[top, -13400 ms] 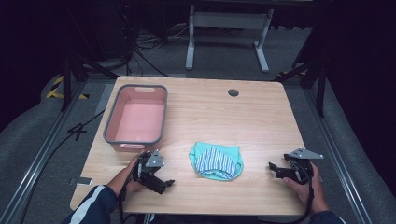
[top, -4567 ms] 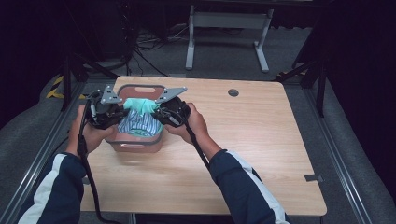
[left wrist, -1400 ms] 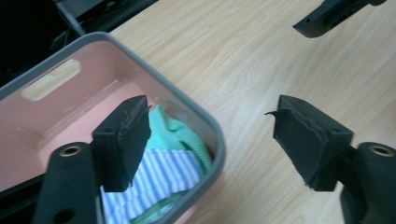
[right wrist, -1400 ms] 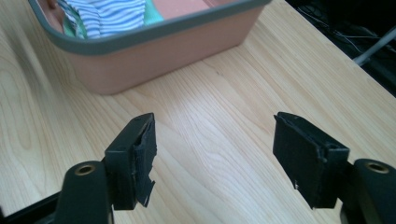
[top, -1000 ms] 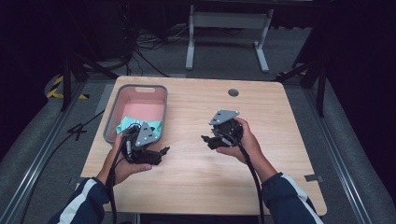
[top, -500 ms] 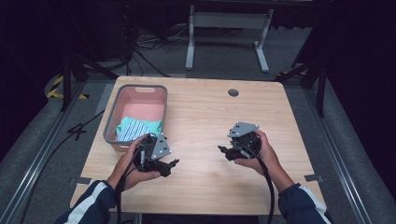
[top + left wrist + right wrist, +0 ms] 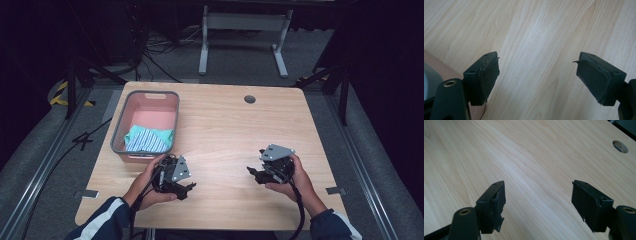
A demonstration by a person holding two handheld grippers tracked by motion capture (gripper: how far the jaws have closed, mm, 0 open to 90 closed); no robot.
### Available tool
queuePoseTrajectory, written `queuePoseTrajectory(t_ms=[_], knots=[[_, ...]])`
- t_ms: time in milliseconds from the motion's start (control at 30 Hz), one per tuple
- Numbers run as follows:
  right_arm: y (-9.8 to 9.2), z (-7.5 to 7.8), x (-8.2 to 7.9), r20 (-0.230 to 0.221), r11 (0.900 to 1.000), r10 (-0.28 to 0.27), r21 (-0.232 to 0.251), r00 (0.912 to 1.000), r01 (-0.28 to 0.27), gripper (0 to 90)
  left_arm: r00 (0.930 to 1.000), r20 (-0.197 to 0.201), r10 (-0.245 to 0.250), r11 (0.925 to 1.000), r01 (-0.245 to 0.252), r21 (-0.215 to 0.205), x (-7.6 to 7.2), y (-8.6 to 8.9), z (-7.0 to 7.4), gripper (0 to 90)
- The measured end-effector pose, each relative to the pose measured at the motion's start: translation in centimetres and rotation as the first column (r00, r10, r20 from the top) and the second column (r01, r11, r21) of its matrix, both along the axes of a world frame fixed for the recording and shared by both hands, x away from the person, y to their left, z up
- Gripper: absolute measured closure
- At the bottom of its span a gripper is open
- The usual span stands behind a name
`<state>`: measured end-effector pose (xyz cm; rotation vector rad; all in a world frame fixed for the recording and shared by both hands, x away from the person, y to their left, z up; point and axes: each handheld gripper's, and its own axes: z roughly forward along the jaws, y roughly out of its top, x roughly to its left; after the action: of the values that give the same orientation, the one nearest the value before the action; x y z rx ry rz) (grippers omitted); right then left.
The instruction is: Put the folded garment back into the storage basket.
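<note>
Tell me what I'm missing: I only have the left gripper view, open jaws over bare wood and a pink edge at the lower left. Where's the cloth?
Observer: The striped cloth lies inside the pink bin, in the end nearer the person.
Operator: Is the left gripper touching that bin?
Observer: In the high view the left gripper sits just in front of the bin's near wall; I cannot tell whether they touch.
Operator: And the other gripper?
Observer: The right gripper is over the table on the person's right, jaws open with nothing between them.
</note>
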<state>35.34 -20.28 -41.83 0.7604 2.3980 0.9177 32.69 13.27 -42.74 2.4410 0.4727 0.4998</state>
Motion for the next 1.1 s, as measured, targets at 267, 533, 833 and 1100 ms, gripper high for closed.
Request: queuePoseTrajectory(t_ms=[267,533,833,1100], knots=[[-2.4,-1.6,-1.1,-0.021,1.000,-0.021,-0.001,0.9996,0.021,27.0,0.9998,-0.019,0.001,0.9999,-0.001,0.013,0.3,0.4,-1.8,18.2],[-4.7,-3.5,-2.3,-0.060,0.997,-0.060,0.040,0.9964,0.062,25.3,0.9985,-0.048,-0.026,0.9996,0.027,0.009,0.1,0.6,-3.1,17.8],[-7.9,-6.1,-3.4,-0.101,0.987,-0.132,0.079,0.9861,0.140,21.8,0.9937,-0.108,-0.031,0.9975,0.024,-0.067,-0.2,1.8,-4.6,16.0],[-8.5,-6.8,-3.0,-0.145,0.971,-0.163,0.150,0.9760,0.184,16.7,0.9808,-0.194,0.021,0.9818,-0.057,-0.181,-0.1,2.7,-5.6,14.9]])
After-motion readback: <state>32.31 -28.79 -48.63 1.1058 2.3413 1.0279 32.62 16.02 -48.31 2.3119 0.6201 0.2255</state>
